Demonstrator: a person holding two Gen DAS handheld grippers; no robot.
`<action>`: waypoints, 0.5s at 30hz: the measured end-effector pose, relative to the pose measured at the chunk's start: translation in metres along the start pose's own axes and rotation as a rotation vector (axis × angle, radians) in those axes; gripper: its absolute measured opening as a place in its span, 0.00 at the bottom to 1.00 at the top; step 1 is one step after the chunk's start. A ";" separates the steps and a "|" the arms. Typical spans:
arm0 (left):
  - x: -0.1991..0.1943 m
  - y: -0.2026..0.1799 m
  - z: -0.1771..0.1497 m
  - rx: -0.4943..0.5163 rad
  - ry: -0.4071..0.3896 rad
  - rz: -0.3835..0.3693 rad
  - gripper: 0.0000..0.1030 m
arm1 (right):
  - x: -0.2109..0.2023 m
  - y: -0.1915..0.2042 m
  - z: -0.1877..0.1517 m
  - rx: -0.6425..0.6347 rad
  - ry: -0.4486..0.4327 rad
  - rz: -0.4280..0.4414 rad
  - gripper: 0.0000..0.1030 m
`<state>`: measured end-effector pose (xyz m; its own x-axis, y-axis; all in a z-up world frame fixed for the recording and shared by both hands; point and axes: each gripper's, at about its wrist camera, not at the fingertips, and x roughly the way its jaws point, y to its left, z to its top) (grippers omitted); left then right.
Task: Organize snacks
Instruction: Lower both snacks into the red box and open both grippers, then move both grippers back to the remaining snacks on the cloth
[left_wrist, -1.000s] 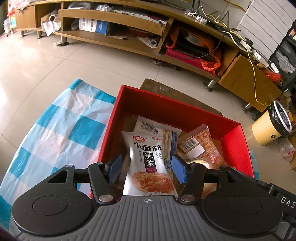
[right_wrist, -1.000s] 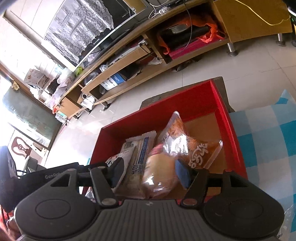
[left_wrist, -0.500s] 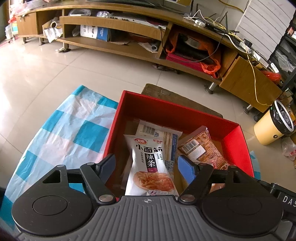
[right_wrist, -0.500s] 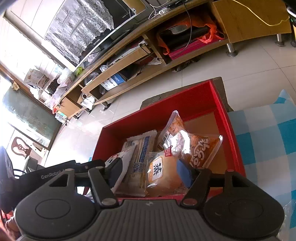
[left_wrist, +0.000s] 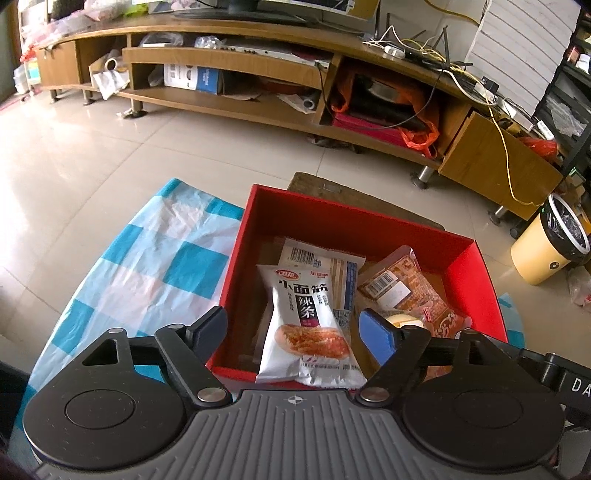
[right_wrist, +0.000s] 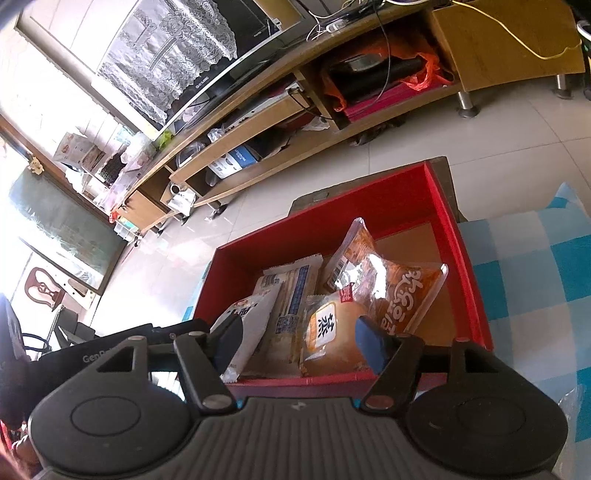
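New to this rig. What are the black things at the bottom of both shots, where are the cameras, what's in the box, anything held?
No robot: a person carries one hand-held gripper per hand, each with a fisheye camera looking along its two fingers. One picture is from the left hand-held gripper, the other from the right hand-held gripper. Both hang over a red box on a blue checked cloth. Inside lie a white spicy-strip packet, a bun and orange packets. Both grippers are open and hold nothing.
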<state>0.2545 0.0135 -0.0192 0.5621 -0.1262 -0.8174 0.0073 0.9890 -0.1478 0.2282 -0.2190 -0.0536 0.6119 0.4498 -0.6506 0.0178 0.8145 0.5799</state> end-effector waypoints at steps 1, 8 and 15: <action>-0.001 0.000 -0.001 0.001 0.000 -0.001 0.82 | -0.002 0.000 -0.001 -0.002 -0.001 0.000 0.63; -0.009 0.003 -0.006 -0.001 -0.007 0.003 0.83 | -0.010 -0.001 -0.006 -0.001 -0.004 -0.004 0.66; -0.016 0.005 -0.013 0.007 -0.004 0.008 0.83 | -0.012 0.002 -0.011 -0.012 0.007 -0.009 0.66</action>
<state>0.2351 0.0194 -0.0140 0.5657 -0.1180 -0.8161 0.0084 0.9905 -0.1373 0.2123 -0.2187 -0.0501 0.6065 0.4445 -0.6593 0.0137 0.8232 0.5676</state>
